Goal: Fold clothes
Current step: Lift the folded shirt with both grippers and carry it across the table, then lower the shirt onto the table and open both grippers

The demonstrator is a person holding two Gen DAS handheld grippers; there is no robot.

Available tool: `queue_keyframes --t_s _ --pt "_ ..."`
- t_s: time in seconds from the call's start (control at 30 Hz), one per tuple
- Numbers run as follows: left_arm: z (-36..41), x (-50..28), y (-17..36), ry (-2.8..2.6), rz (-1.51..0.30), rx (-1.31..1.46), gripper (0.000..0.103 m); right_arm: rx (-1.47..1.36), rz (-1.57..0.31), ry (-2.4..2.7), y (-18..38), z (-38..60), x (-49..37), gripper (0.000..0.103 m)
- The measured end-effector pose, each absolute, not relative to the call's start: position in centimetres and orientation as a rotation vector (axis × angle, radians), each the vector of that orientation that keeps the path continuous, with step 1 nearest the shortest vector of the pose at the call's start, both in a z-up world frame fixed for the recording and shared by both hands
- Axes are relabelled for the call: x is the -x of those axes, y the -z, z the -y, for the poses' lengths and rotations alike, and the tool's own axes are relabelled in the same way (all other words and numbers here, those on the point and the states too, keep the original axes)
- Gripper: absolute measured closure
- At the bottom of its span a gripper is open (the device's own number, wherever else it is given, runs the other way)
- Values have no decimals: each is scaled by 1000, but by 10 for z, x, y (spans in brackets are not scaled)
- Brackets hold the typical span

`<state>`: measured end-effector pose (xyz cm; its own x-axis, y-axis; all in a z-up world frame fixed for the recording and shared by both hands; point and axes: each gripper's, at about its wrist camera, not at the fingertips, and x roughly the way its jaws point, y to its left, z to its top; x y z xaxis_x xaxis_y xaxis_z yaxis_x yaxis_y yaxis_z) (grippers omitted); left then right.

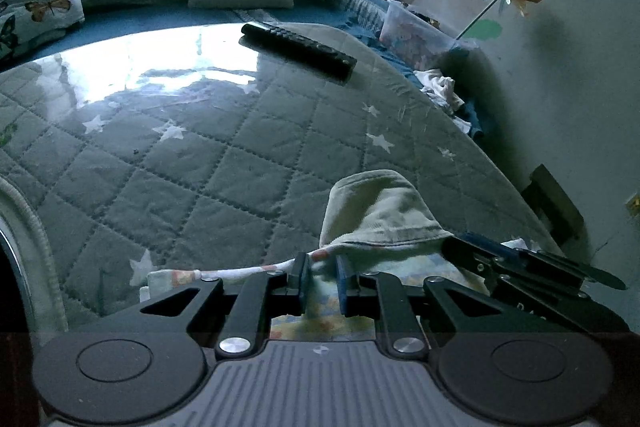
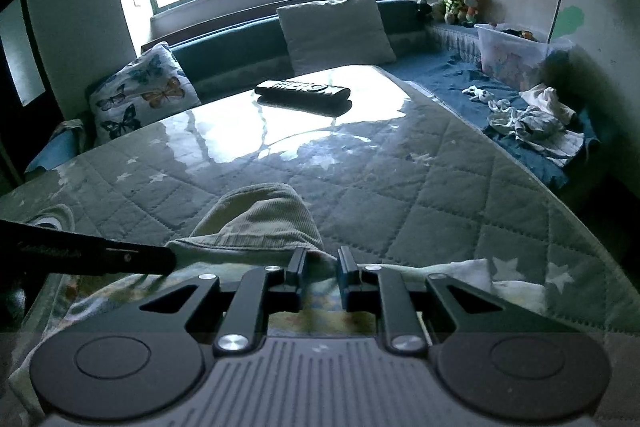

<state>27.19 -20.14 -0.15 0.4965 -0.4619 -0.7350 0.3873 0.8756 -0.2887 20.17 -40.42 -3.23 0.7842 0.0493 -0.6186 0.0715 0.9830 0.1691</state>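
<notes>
Both the left gripper (image 1: 323, 269) and right gripper (image 2: 322, 263) have jaws clamped on the near edge of the garment (image 1: 376, 211) over the quilted desk (image 1: 200, 163), side by side, likely to carry that edge over for a fold.

Grey quilted table cover (image 1: 192, 163) with white stars; pale green garment (image 1: 380, 207); butterfly-print cushion (image 2: 140, 99); black remote (image 2: 302, 90); blue bench cover (image 2: 448, 75).

The quilted tabletop (image 2: 400, 195) is lying open between the remote control (image 2: 303, 91) and the near edge; only a bunched pale garment (image 2: 260, 219) is rising there, well in front of the remote. Right of the remote, past the tabletop edge, loose clothes (image 2: 536, 123) and a plastic bin (image 2: 516, 59) are occupying the bench.
</notes>
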Motion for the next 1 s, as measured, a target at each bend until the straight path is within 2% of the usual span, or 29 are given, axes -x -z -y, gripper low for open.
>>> queue_keyframes --t_s 0.17,0.23,0.3,0.37,0.43,1.0 --pt "197 -261 -5 511 -904 74 83 -175 -651 -6 24 397 -191 85" --pt "194 -254 -8 511 -891 66 73 -162 -650 -21 20 394 -184 84" --pt "191 -246 -12 509 -879 53 71 -143 -656 -40 19 387 -176 82" --pt "188 -237 -15 511 -874 41 67 -124 -662 -59 18 381 -168 74" --pt "183 -227 -16 513 -870 34 60 -100 -670 -74 17 374 -158 71" --pt "156 -150 -5 494 -845 -60 57 37 -661 -96 23 328 -75 71"
